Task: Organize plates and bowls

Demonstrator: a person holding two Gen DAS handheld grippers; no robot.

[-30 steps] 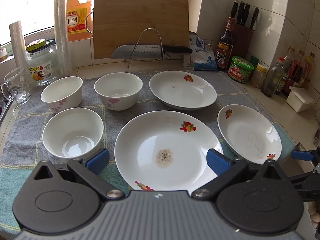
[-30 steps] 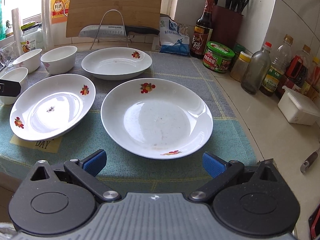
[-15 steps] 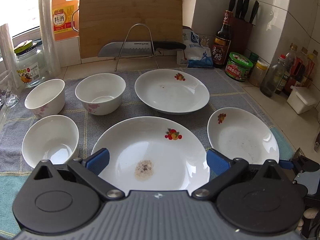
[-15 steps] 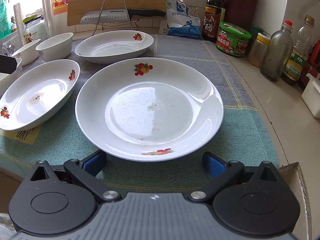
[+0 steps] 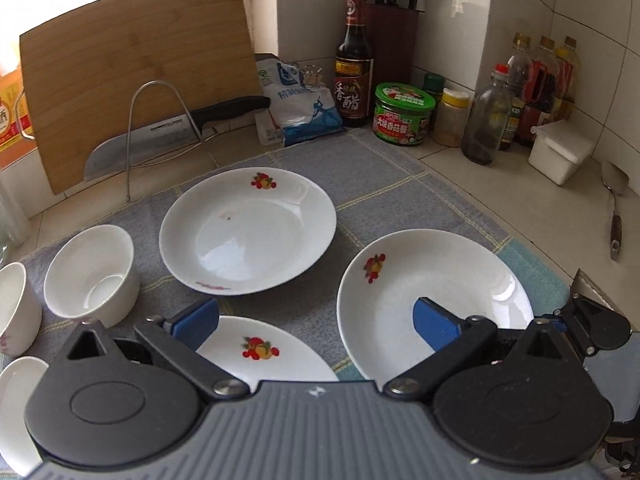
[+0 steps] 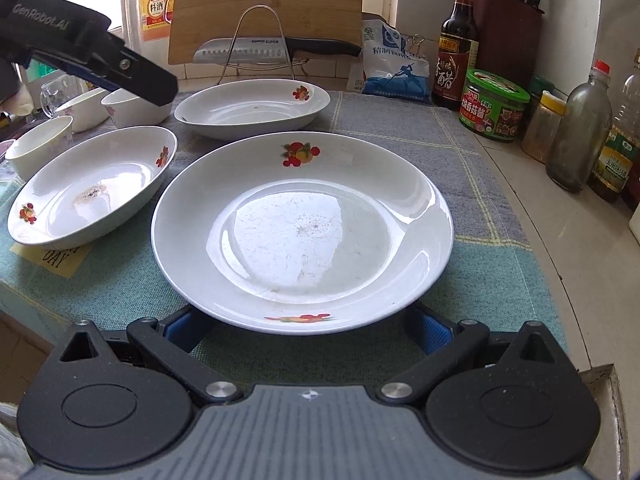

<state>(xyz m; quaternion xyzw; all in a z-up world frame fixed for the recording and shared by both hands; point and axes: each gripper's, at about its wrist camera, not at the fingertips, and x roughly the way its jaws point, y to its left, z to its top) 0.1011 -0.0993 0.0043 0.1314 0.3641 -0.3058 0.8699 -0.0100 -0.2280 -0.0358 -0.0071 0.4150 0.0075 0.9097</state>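
Note:
Three white plates with a fruit print lie on a grey-green towel (image 6: 120, 280). The right plate (image 6: 302, 236) is closest to my right gripper (image 6: 304, 330), which is open, its blue pads low at the plate's near rim. The left plate (image 6: 92, 192) and the far plate (image 6: 252, 108) lie beyond. In the left wrist view my left gripper (image 5: 316, 320) is open above the left plate (image 5: 264, 356), with the right plate (image 5: 436, 292) and far plate (image 5: 248, 232) ahead. White bowls (image 5: 90, 272) stand at the left.
A cutting board (image 5: 136, 68) and a knife (image 5: 160, 136) on a wire rack stand at the back. A vinegar bottle (image 5: 354, 64), a green jar (image 5: 404, 120), oil bottles (image 5: 532, 92) and a white box (image 5: 560, 152) line the right wall. The counter edge runs close below.
My right gripper moved forward and lower until its pads reach under the right plate's near rim. My left gripper rose and swung right, so the bowls slid to the left of its view.

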